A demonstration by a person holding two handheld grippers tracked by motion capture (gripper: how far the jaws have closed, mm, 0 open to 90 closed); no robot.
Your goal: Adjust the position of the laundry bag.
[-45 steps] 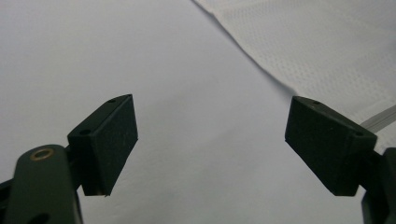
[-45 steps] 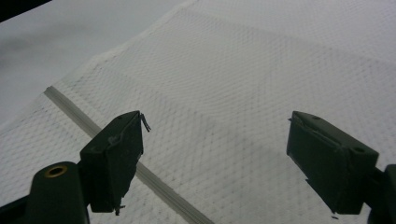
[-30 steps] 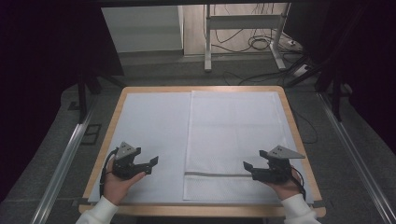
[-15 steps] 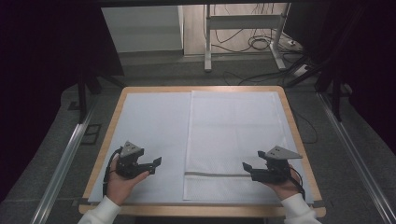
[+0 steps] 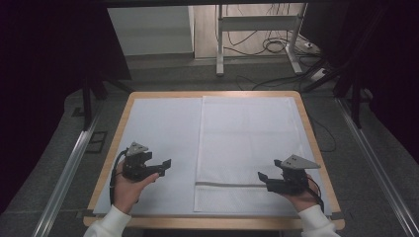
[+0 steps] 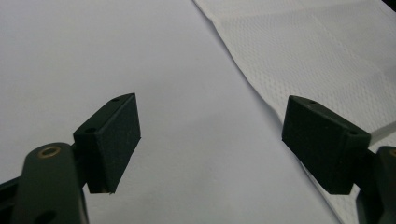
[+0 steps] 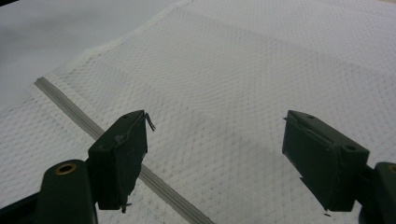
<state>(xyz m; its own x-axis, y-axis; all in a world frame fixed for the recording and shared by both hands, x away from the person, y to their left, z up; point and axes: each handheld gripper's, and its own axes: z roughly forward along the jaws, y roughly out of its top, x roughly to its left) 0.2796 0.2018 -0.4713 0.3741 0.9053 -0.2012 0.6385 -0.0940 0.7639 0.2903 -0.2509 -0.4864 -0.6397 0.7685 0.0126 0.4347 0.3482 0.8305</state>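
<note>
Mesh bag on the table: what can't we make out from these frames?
- Mesh bag: its contents and underside, hidden by its own flat cloth in the high view.
- Its grey strip: zipper or plain seam, too small in the high view; in the right gripper view the left jaw covers part of it.
- Bag's outline: cut off by the frame edges in the left gripper view.
</note>
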